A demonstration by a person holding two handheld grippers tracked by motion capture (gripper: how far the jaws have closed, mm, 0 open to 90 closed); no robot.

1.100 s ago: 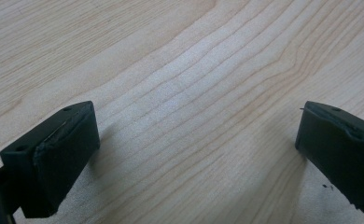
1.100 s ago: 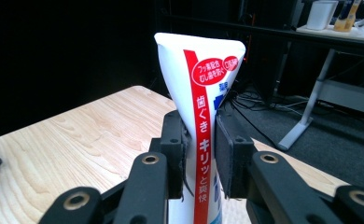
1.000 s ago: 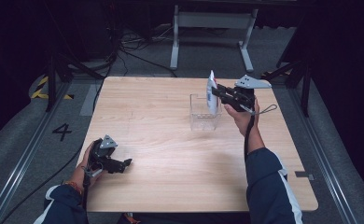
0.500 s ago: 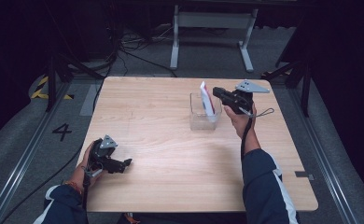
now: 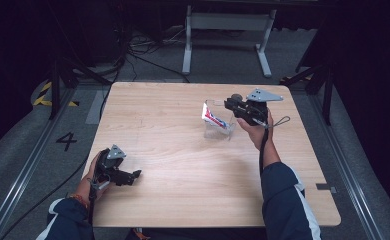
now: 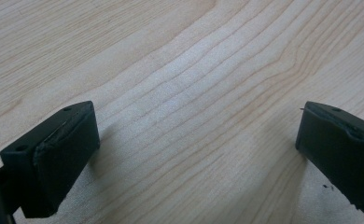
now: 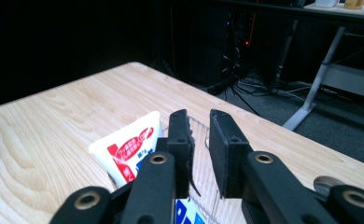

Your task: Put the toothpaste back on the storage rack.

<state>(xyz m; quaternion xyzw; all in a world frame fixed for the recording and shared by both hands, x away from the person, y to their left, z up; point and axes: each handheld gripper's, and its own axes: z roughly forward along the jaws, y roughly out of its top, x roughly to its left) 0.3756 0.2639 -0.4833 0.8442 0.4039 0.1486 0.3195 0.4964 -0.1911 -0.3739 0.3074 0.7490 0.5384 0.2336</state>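
Nearest the person, at the front left of the bench (image 5: 183,190), the left tongs (image 5: 133,175) lay low over bare wood, held by the left hand (image 5: 99,172) with the forearm resting at the edge. In the left gripper view their jaws stood wide apart with nothing but wood grain between them, so they looked parked out of the way, ready but not in use. Farther off, toward the right of the far half, a clear box (image 5: 219,120) stood on the bench with a tube (image 5: 214,118) leaning inside it, its crimped white end poking up over the rim toward the left. The tilt suggested that the tube was too long to lie flat and so rested against the box wall. Just beside the box, on its right, the right tongs (image 5: 229,104) hovered at rim height in the right hand (image 5: 255,131). In the right gripper view their jaws stood a narrow gap apart with nothing in it, and the tube (image 7: 129,149) sat to their left, not between them; I judged that the grip was off and that the tube was left to rest in the box. Beyond the bench lay dark floor, cables and a frame's legs.
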